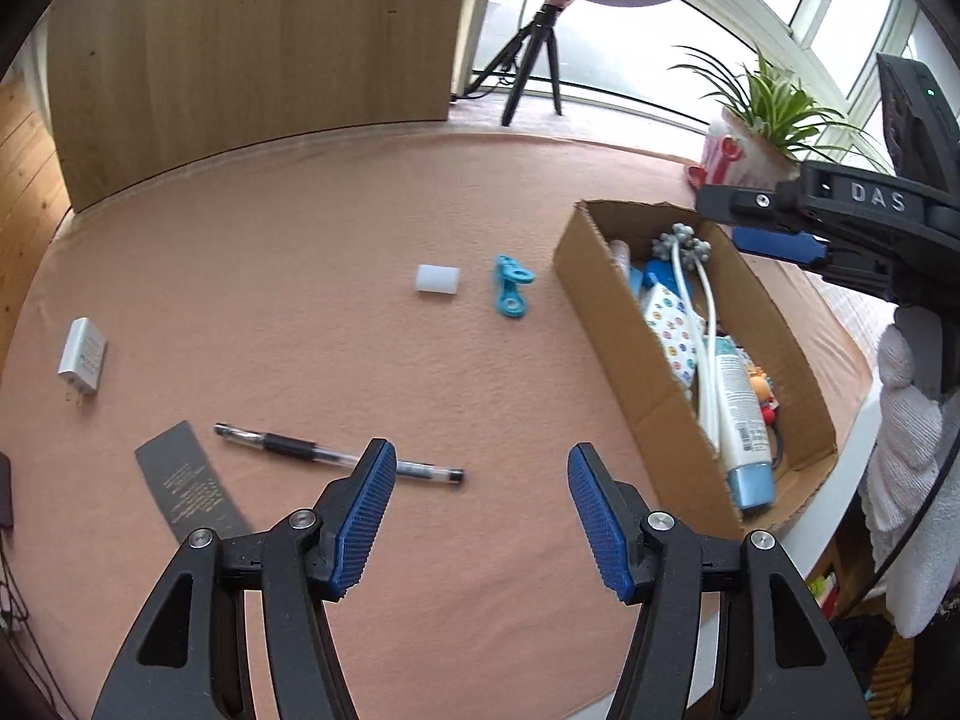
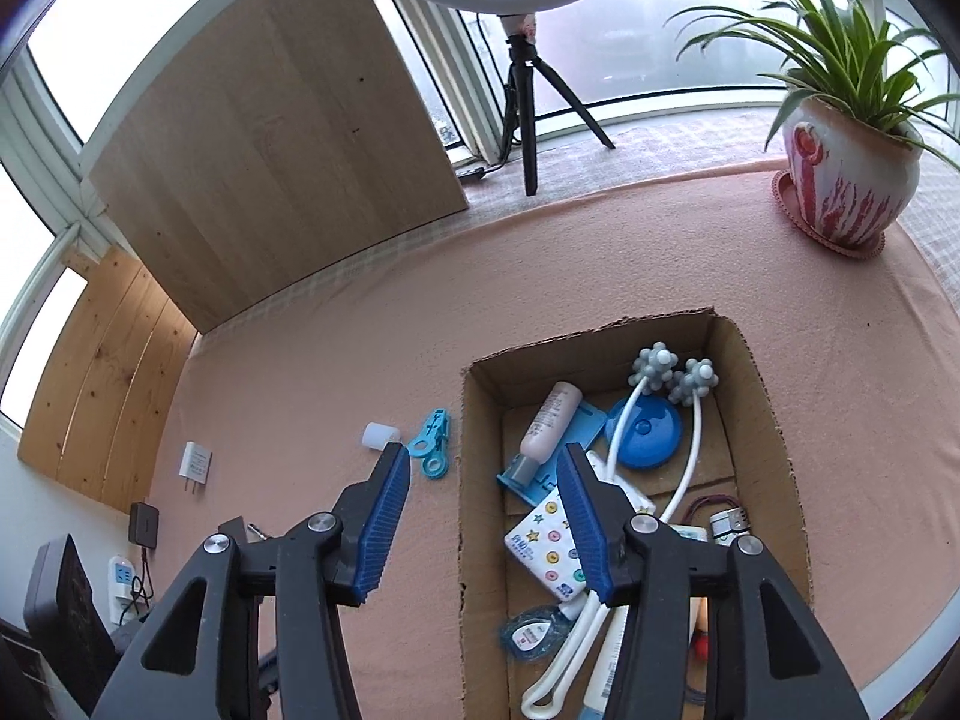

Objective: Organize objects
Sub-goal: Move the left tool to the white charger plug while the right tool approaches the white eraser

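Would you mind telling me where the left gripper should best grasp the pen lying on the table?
Probably mid-barrel on the pen, near its black grip sleeve, coming from above. It lies flat on the cloth, so the left gripper would need its open jaws turned across the thin barrel.

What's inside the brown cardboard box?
The brown cardboard box holds a white massager with grey balls, a blue round lid, a pink bottle; things underneath are hidden.
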`<act>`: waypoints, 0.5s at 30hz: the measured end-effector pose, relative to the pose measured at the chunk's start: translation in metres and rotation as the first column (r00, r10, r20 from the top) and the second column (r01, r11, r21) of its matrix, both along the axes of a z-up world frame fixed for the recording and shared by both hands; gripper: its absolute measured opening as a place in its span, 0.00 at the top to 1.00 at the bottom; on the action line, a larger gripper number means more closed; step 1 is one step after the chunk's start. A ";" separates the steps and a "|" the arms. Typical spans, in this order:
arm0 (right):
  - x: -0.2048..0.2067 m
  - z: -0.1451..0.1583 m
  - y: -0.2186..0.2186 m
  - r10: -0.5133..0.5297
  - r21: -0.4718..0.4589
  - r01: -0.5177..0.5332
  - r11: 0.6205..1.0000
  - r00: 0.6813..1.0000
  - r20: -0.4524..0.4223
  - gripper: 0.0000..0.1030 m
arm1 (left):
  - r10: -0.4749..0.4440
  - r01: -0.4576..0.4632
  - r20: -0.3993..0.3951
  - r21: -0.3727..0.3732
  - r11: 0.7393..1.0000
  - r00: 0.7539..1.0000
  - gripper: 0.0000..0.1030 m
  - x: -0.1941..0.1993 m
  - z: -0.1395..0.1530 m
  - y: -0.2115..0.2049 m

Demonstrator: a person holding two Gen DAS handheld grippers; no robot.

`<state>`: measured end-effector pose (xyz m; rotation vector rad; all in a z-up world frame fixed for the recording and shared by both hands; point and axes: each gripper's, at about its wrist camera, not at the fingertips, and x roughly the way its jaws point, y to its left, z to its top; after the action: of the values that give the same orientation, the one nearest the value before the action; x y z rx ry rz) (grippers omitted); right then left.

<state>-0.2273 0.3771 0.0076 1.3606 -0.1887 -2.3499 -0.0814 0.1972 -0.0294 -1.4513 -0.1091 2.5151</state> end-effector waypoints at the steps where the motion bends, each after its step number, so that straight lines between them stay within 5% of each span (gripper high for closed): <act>1: 0.004 0.000 -0.006 0.013 0.005 -0.013 1.000 1.000 -0.004 0.54 | 0.017 -0.017 -0.006 -0.018 1.000 1.000 0.38 0.001 0.001 -0.008; 15: 0.042 -0.005 -0.075 0.150 0.078 -0.147 0.986 0.988 -0.034 0.52 | 0.172 -0.177 -0.055 -0.109 0.978 0.984 0.38 0.004 0.013 -0.094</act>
<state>-0.1854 0.3016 0.0029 1.3136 0.0136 -2.2781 -0.0779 0.1033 -0.0168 -1.4849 -0.0901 2.7347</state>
